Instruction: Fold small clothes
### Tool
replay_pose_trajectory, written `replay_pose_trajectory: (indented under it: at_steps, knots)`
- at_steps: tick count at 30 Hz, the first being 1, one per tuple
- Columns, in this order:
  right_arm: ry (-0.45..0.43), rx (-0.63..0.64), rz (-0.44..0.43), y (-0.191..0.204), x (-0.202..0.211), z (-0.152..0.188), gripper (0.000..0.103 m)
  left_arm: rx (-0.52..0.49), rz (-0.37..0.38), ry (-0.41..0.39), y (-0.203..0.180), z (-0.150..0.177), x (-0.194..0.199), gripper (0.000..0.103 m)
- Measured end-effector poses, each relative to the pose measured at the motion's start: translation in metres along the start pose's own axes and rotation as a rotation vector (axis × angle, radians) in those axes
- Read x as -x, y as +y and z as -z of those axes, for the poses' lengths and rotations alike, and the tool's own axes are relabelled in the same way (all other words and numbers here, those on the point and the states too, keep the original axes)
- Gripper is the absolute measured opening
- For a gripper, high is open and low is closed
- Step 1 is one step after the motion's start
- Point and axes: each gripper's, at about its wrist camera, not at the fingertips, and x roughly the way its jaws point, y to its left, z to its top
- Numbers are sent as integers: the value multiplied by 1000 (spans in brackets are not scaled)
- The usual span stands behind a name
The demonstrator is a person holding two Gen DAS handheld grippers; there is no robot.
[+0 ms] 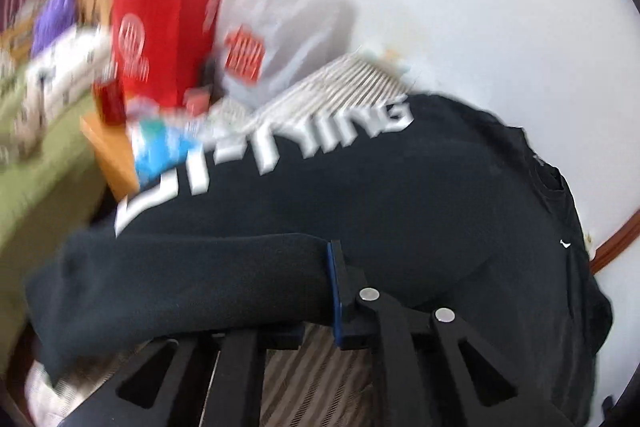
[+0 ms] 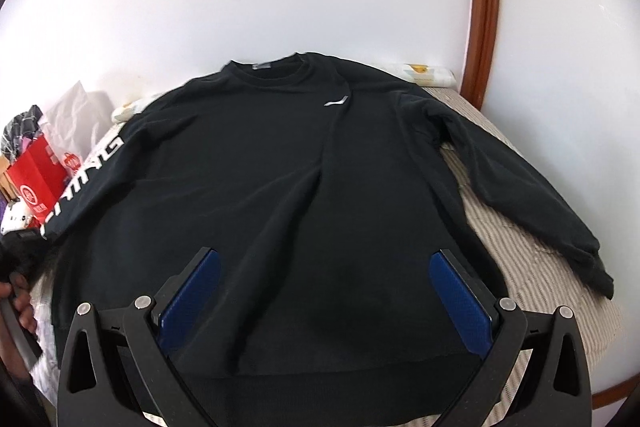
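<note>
A black sweatshirt [image 2: 280,167] lies front up on a bed with a striped cover [image 2: 540,287], its neck towards the wall and both sleeves spread out. My right gripper [image 2: 326,291] is open, low over the lower body of the sweatshirt, with its blue pads [image 2: 192,291] wide apart and nothing pressed between them. In the blurred left wrist view, my left gripper [image 1: 334,291] is shut on the cuff end of the lettered sleeve [image 1: 180,279]. That sleeve bunches out to the left of the one blue pad that shows. The sweatshirt body [image 1: 420,211] lies beyond it.
A red paper bag [image 1: 168,39] and a pale plastic bag [image 1: 292,27] stand on a wooden stand [image 1: 108,151] at the bed's left. A white wall runs behind, with a brown door frame [image 2: 484,7] on the right. A hand [image 2: 20,311] shows at the left edge.
</note>
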Motion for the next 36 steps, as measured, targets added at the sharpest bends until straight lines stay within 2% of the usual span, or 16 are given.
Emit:
replay_pose_trajectory:
  at_steps: [2,5,9,15,20,27,30,33,35,36]
  knots:
    - [-4,-4,6,-7,-3,-2,103,-72,14,-44,-22,-10,11,7]
    - [-7,-12,5,-15,-8,-4,103,-185,78,-90,-66,-25,24,7]
    - [-9,-12,-31,-19,-12,-9,103,-339,145,-99,-133,-29,28,7]
    - [-68,32,-11,-27,-5,-22,103,-548,246,-78,-236,-6,12,7]
    - [-43,18,25,-46,-11,-17,103,-625,297,23,-297,22,-17,7]
    - [11,16,64,-62,-25,-4,103,-644,309,172,-322,50,-46,8]
    - [13,29,62,-59,-28,-4,103,-652,339,215,-318,59,-41,16]
    - [-4,45,53,-53,-28,-11,102,-645,388,236,-303,59,-24,16]
    - [-13,43,32,-47,-30,-17,101,-635,399,223,-286,55,-11,24]
    - [-17,43,15,-43,-32,-21,97,-625,395,207,-273,53,-3,36]
